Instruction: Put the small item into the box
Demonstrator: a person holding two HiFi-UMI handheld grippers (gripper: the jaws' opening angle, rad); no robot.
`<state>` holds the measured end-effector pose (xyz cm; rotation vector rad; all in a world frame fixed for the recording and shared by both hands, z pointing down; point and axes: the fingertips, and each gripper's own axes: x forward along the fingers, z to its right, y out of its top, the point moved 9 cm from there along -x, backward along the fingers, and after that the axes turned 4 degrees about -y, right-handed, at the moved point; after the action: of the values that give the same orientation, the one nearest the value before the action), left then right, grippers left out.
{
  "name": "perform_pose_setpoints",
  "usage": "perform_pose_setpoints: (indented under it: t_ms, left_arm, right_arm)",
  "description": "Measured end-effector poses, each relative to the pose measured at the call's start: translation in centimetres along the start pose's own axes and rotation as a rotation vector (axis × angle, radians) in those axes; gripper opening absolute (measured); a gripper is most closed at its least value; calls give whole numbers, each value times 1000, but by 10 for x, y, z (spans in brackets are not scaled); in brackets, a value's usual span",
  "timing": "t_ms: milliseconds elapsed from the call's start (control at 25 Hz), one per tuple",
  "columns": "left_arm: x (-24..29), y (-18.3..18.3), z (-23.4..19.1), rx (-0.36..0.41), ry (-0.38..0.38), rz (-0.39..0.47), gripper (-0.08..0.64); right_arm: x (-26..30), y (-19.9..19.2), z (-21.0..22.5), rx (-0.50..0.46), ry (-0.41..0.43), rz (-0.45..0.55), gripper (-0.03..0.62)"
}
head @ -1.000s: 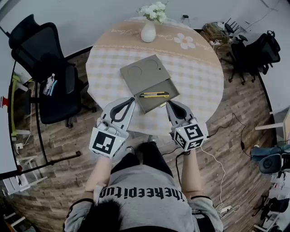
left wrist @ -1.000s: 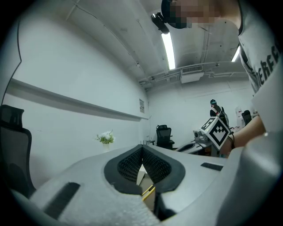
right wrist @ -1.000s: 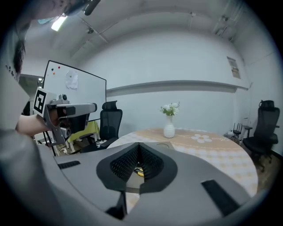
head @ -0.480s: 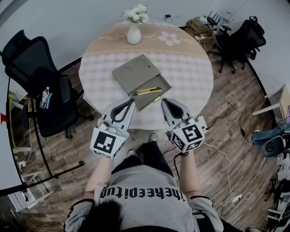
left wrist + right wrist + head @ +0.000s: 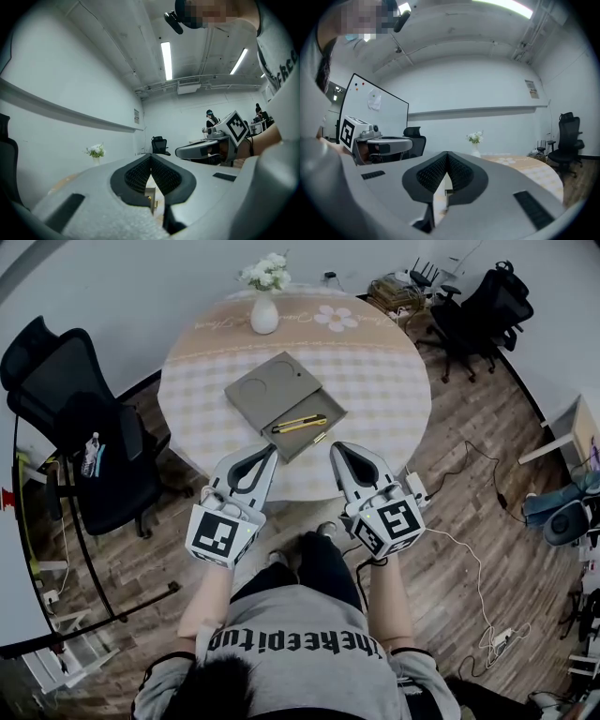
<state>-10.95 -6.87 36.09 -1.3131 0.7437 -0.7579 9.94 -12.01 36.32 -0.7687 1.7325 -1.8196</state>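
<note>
Both grippers had drawn back toward the person since a second earlier. The left gripper [image 5: 265, 453] and the right gripper [image 5: 337, 447] now hung level over the near rim of the table [image 5: 394, 399], apart from the box [image 5: 275, 390]. Each had its fingers clenched tip to tip on nothing.

The knife [image 5: 300, 424], slim and yellow with a dark strip, lay lengthwise in the box's pulled-out tray [image 5: 295, 446], so the task looked done bar any closing.

My worry was that tray. It stood open and shallow, and a careless shove to shut it could skew it or tip the knife out. A cable [image 5: 469, 559] also trailed over the wooden floor near the person's feet, a snag for anyone backing away.

The box was flat, grey and matt like card, with two round dents pressed into its top. The table was round under a pale checked cloth.
</note>
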Motion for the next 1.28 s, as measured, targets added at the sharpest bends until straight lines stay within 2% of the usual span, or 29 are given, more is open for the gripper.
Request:
perform_pose_setpoints:
  t_ms: [440, 600, 840, 1080, 1280]
  left_arm:
    - [5, 5, 8, -9, 14, -13, 14]
    - [7, 8, 12, 21, 37, -5, 14]
    - [7, 16, 42, -14, 67, -14, 14]
    - [-5, 21, 74, 20, 114, -8, 14]
    - [-16, 26, 103, 11, 161, -4, 14]
  right_arm:
    - [-8, 3, 2, -11, 10, 28, 6]
    - [-16, 4, 5, -20, 20, 19, 6]
    - [-38, 8, 14, -35, 49, 20, 6]
    - [-62, 8, 16, -37, 83, 28, 6]
    - [-83, 9, 14, -54, 129, 34, 6]
